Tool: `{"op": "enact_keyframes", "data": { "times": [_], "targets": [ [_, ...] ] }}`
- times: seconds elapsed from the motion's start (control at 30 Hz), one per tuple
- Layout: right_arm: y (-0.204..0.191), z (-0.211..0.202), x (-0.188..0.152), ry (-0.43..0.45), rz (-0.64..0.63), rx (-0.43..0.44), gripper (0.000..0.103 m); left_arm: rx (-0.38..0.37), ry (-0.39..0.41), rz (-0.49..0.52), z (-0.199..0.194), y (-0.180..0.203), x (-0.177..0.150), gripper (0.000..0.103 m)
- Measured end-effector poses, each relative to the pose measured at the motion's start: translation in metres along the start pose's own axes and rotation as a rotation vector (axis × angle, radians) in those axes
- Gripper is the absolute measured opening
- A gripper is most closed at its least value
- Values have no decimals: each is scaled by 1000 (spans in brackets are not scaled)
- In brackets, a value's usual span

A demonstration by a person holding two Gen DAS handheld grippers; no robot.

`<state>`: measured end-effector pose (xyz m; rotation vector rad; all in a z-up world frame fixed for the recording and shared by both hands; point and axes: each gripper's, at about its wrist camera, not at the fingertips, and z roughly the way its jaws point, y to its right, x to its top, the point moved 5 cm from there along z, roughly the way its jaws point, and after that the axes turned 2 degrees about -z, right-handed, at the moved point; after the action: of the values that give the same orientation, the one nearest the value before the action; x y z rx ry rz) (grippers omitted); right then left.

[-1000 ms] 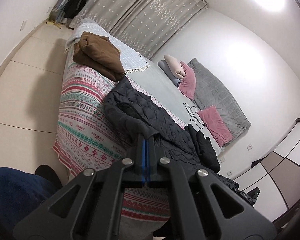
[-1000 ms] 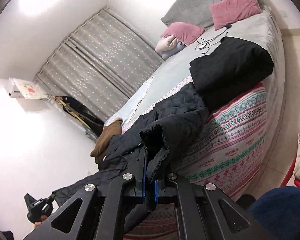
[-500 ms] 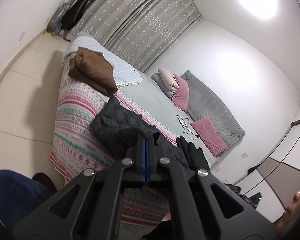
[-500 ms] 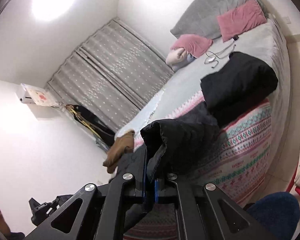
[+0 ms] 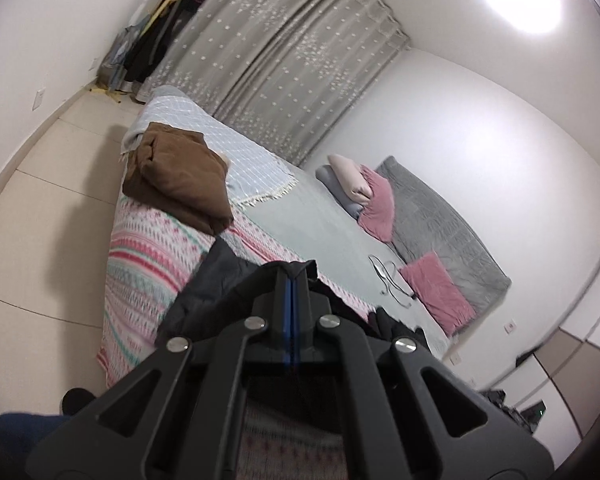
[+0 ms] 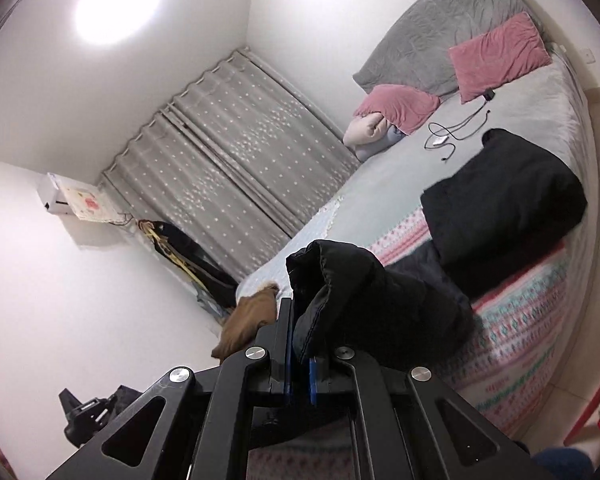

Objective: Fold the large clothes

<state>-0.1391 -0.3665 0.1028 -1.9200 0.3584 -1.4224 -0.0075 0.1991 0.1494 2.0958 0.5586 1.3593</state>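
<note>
Both jaws pinching black jacket (image 6: 380, 304), lifted off bed (image 5: 320, 220) at lower centre: left gripper (image 5: 291, 280), right gripper (image 6: 300, 320). Slippery padding (thin pinch) could slide out, dropping hem onto floor (image 5: 40, 220).

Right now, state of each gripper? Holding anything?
Left gripper: shut on an edge of the dark quilted jacket.
Right gripper: shut on the same dark quilted jacket, fabric bunched between its fingers.
</note>
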Motion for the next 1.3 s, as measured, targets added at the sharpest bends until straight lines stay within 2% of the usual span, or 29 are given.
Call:
{"op": "enact_keyframes", "data": {
  "times": [0.23, 0.37, 0.47, 0.63, 0.8, 0.93, 1.1, 1.3],
  "targets": [
    [9, 72, 49, -22, 44, -27, 5, 124, 20, -27, 90, 6, 42, 1],
    [30, 141, 77, -76, 101, -102, 5, 181, -14, -32, 151, 0, 55, 1],
    [54, 194, 89, -127, 142, -170, 5, 256, -32, 16, 202, -9, 55, 1],
    [105, 275, 82, -199, 186, -298, 5, 353, -113, 49, 276, -37, 48, 1],
    [143, 329, 69, -271, 222, -377, 5, 441, -200, 62, 341, -64, 36, 1],
    [161, 354, 69, -293, 202, -420, 5, 469, -216, 86, 367, -68, 33, 1],
    [191, 378, 64, -335, 239, -471, 6, 504, -246, 109, 395, -75, 24, 2],
    [214, 399, 55, -363, 283, -504, 8, 520, -295, 83, 410, -89, 14, 2]
  ]
}}
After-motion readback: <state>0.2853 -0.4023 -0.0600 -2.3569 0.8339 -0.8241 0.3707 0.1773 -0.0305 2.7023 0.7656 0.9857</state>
